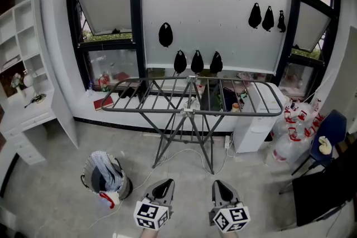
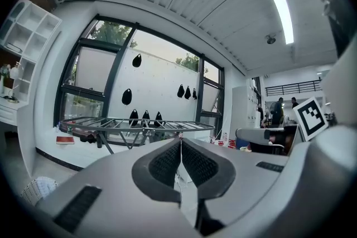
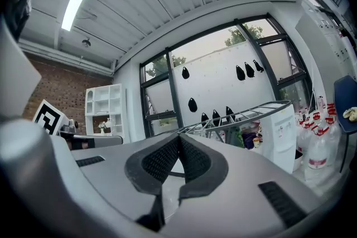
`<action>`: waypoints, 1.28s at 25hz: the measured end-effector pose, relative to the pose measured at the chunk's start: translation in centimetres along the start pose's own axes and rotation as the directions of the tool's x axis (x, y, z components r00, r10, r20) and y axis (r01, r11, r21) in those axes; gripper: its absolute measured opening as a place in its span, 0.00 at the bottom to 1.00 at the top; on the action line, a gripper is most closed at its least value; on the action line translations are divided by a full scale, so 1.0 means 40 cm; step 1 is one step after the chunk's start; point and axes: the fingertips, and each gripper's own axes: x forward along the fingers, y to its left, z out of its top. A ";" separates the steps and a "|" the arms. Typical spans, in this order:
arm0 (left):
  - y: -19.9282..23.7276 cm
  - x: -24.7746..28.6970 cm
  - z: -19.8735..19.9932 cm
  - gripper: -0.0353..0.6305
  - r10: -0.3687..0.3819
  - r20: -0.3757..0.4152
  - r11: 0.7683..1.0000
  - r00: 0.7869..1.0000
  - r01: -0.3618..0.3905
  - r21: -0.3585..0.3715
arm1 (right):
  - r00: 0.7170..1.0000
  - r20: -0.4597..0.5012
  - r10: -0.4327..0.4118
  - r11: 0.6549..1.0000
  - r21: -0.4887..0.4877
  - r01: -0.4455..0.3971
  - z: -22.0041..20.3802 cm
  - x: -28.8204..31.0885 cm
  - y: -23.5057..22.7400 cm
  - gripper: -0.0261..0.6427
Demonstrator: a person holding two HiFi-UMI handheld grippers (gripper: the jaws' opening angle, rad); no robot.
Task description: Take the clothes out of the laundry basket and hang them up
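A round laundry basket with pale and dark clothes in it stands on the floor at the lower left; its rim shows low at the left in the left gripper view. The grey folding drying rack stands bare in front of the window, also visible as the rack and the rack in the gripper views. My left gripper and right gripper are side by side at the bottom edge, level, pointing at the rack. Both are shut with nothing between the jaws.
A white shelf unit stands at the left wall. A white appliance, several plastic jugs and a blue chair crowd the right. Black shapes dot the white board behind the rack.
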 end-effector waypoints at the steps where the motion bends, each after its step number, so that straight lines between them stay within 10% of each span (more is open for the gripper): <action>1: -0.002 -0.001 -0.002 0.09 -0.002 -0.002 1.000 1.000 0.002 -0.001 | 1.000 -0.004 0.005 1.000 0.001 -0.005 -0.002 0.002 0.003 0.04; 15: -0.020 -0.018 -0.022 0.29 -0.009 -0.004 1.000 1.000 0.009 -0.028 | 1.000 0.007 0.022 0.999 0.040 -0.022 -0.009 -0.023 -0.005 0.26; 32: -0.009 -0.093 -0.086 0.31 0.132 -0.034 0.988 0.991 -0.135 -0.075 | 0.989 -0.053 0.138 0.987 0.091 -0.132 -0.071 0.009 -0.003 0.28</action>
